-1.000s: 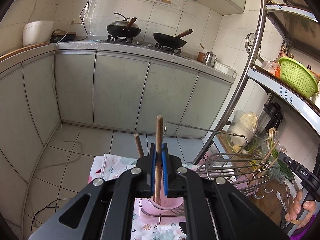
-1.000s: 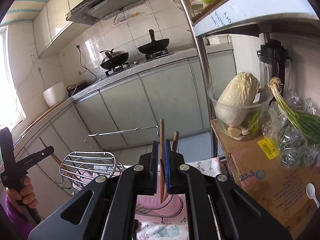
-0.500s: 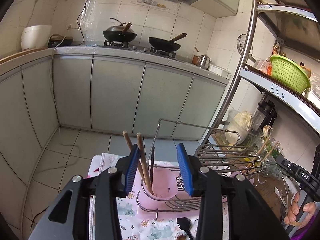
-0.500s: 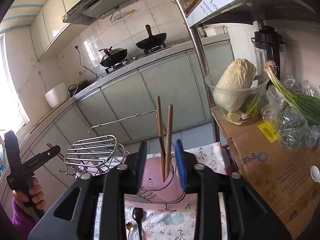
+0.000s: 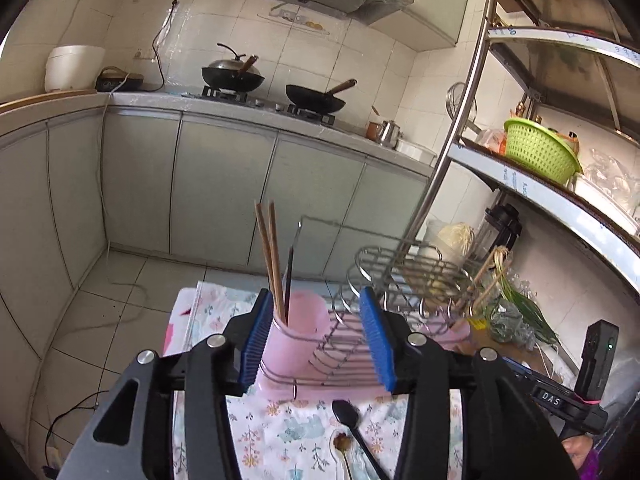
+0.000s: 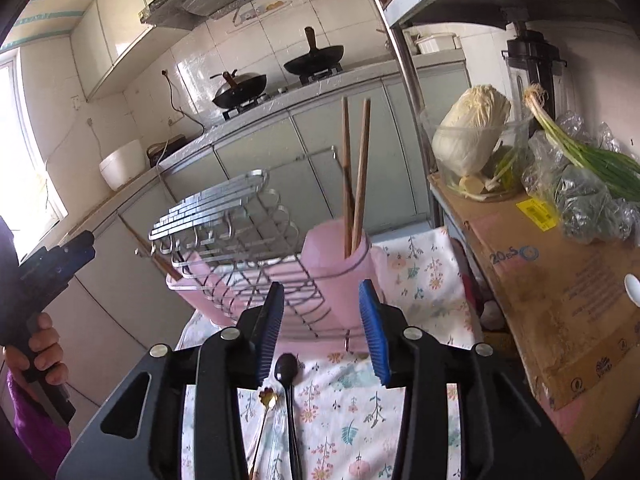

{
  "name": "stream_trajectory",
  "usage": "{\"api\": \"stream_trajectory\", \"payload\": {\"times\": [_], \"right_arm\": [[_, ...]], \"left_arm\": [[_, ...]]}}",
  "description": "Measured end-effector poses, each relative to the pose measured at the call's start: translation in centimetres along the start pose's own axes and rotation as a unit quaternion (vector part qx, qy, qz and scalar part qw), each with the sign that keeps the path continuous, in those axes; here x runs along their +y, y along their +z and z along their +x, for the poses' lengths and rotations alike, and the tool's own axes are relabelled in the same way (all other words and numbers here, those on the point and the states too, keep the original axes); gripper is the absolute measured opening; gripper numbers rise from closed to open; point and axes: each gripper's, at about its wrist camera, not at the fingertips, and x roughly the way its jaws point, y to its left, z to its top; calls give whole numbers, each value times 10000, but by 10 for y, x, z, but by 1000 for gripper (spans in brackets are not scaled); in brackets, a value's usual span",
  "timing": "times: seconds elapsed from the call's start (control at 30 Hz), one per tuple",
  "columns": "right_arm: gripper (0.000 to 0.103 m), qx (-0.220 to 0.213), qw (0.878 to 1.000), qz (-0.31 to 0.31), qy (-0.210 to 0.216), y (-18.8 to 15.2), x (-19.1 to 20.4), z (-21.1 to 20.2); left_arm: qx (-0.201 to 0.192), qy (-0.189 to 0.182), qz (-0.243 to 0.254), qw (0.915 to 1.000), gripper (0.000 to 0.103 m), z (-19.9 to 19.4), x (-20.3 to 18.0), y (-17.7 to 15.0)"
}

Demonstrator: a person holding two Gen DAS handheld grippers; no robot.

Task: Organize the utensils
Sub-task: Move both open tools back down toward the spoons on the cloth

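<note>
Chopsticks (image 5: 269,256) stand in the pink cup (image 6: 340,268); my left jaws are opening, right jaws open, both empty.

Two wooden chopsticks (image 6: 362,168) stand in one pink cup (image 6: 340,264), centre frame. One wire rack (image 6: 236,232) sits left of it. Two spoons lie at the bottom: one black spoon (image 6: 287,368), one gold spoon (image 6: 267,398). Two woks (image 5: 232,76) upper centre; one green basket (image 5: 536,156) at right.
</note>
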Motion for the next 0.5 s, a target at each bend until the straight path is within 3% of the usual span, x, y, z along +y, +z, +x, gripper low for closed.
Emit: {"api": "stream_trajectory", "payload": {"times": [0.23,0.43,0.5], "right_arm": [[40,616,9980,62,99,-41,4,26],[40,1050,9943,26,175,-62,5,37],[40,1154,9931,57,194,-70,3,40]], "left_arm": [[1168,-146,26,9930,44,40,-1,-72],[2372,-338,-279,9705,40,86,2,-139],[2672,-323,-339,9625,33,99,4,-156]]}}
